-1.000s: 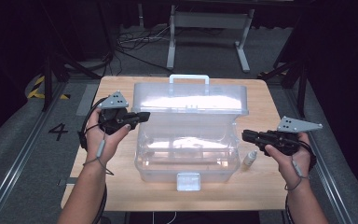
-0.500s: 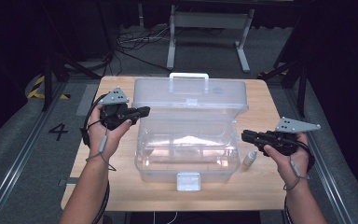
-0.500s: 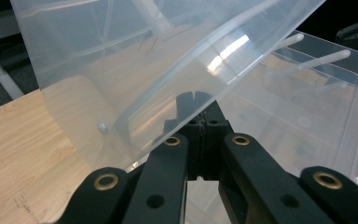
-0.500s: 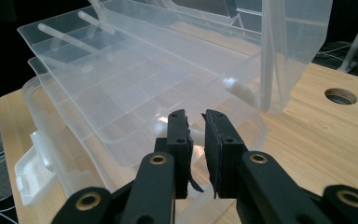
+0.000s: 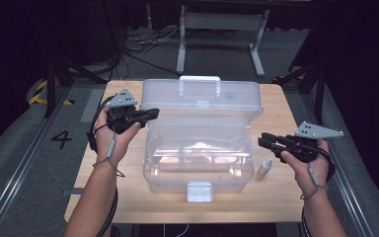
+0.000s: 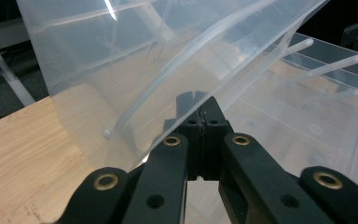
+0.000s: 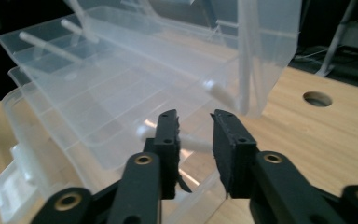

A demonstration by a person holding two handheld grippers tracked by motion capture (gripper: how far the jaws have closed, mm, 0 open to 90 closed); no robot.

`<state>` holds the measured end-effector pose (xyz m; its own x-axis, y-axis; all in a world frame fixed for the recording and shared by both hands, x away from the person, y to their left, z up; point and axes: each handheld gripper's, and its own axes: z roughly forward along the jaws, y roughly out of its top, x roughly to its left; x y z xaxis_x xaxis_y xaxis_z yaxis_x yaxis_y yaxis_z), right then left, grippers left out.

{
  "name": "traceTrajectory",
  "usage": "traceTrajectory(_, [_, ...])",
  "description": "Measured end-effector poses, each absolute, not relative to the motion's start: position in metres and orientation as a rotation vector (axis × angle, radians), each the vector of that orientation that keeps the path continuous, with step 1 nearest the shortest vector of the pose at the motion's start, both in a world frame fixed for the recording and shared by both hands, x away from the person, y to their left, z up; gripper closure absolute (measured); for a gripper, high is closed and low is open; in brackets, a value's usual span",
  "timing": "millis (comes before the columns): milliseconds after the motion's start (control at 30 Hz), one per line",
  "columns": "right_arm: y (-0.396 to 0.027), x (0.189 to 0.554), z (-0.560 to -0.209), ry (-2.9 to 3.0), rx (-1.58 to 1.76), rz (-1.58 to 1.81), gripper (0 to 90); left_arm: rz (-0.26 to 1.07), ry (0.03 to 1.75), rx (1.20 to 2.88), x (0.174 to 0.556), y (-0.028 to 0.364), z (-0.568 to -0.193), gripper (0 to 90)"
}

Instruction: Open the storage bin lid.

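Lid (image 5: 205, 100) of the big see-through plastic box (image 5: 197, 163) on the wooden table (image 5: 276, 197) stands up, almost fully open. Left gripper (image 5: 150, 113) is clenched tight by the lid's edge, touching it or not I cannot tell. Right gripper (image 7: 195, 135) has just been opening, nothing between its jaws. A small white bottle (image 5: 264, 168) waits beside the smooth, shiny box.

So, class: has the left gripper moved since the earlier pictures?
Yes. The left gripper has moved slightly up the high view, away from the person, along the left end of the clear plastic box, its jaws shut.
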<state>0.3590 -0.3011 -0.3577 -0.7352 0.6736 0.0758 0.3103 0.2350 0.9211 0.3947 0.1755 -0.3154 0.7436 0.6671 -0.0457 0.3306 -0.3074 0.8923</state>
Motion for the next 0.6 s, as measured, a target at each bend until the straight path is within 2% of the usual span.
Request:
traceTrajectory(67, [-0.301,0.36,-0.355,2.151,0.916,1.506,66.8,0.411,0.764,1.913,0.395,0.176,-0.315,89.9])
traceTrajectory(267, [-0.291,0.369,-0.336,2.034,0.893,1.465,52.1,0.413,0.766,1.9,0.396,0.178,-0.315,89.8])
traceTrajectory(600, [-0.267,0.385,-0.315,1.904,0.881,1.381,48.1,0.409,0.759,1.9,0.397,0.178,-0.315,89.8])
